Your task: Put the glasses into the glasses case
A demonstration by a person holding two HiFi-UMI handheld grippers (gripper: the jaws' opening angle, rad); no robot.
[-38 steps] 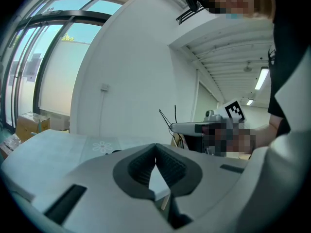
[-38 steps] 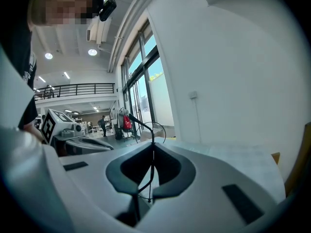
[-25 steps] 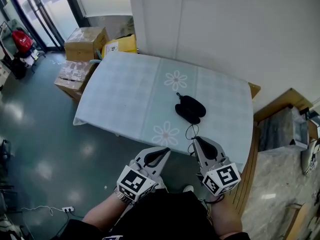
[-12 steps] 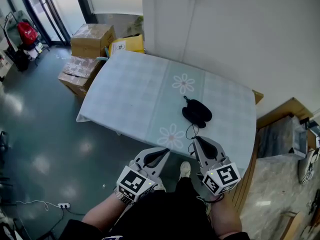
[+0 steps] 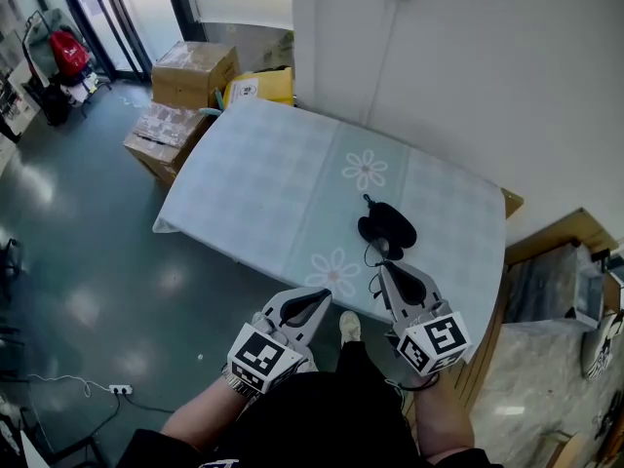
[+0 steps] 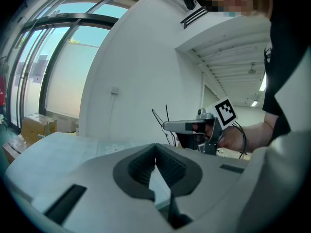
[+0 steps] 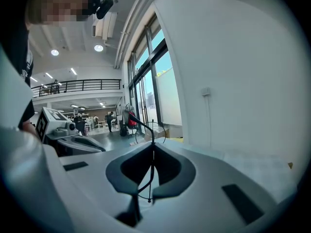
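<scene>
A black glasses case (image 5: 387,228) lies open on the pale flower-print table (image 5: 263,183), near its right front edge. My right gripper (image 5: 382,269) is shut on thin black wire-frame glasses (image 5: 371,258), held just short of the table's edge, a little below the case in the head view. In the right gripper view the glasses (image 7: 146,129) stick out past the closed jaws of the right gripper (image 7: 153,143). My left gripper (image 5: 322,293) is shut with nothing in it and hangs over the floor, left of the right one. The left gripper view shows its closed tips (image 6: 155,145) and the right gripper (image 6: 194,127).
Cardboard boxes (image 5: 193,67) (image 5: 164,131) and a yellow package (image 5: 261,86) stand at the table's far left corner. A white wall runs behind the table. Wooden furniture (image 5: 546,252) is at the right. A power strip (image 5: 117,390) lies on the grey floor.
The head view has drawn nearer to the table, and the case now lies closer to the right gripper. Both grippers keep the same pose and the same hold.
</scene>
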